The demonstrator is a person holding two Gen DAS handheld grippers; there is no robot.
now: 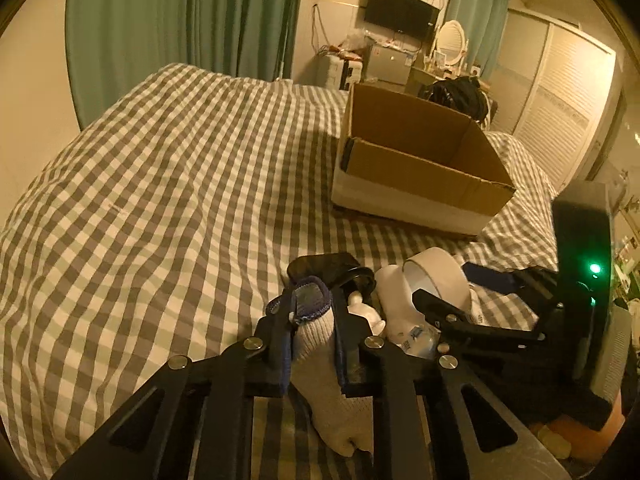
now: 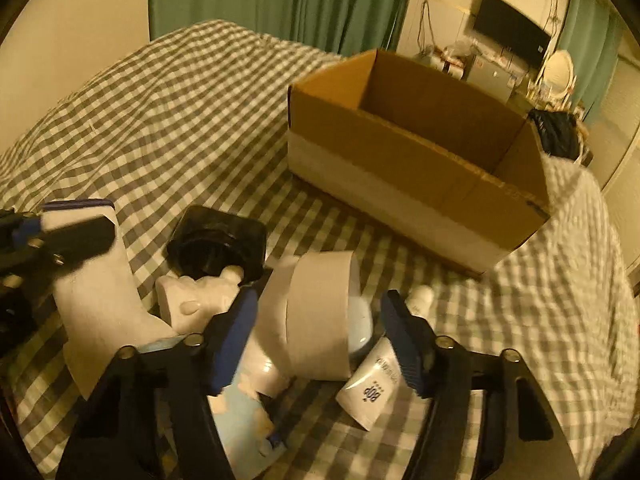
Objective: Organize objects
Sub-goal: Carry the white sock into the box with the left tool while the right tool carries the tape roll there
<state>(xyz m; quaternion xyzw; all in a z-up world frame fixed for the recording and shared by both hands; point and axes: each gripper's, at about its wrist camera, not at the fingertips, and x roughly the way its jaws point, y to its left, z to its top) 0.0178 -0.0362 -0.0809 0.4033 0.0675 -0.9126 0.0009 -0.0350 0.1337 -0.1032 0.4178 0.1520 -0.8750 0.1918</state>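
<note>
My left gripper (image 1: pixel 312 312) is shut on a grey-white sock with a dark blue cuff (image 1: pixel 320 344), lifted a little off the bed; it also shows at the left of the right wrist view (image 2: pixel 96 280). My right gripper (image 2: pixel 320 332) is open, its fingers on either side of a white tape roll (image 2: pixel 320 312). Around the roll lie a white tube (image 2: pixel 372 388), a white figurine (image 2: pixel 196 300), a black square holder (image 2: pixel 218 246) and a light blue item (image 2: pixel 244 412). An open cardboard box (image 2: pixel 400 152) stands beyond them; it also shows in the left wrist view (image 1: pixel 416 168).
Everything lies on a bed with a grey and white checked cover (image 1: pixel 160 184). Green curtains (image 1: pixel 180 20) hang behind it. A wall TV (image 1: pixel 400 10), a desk with clutter and a wardrobe (image 1: pixel 560 92) stand at the far right.
</note>
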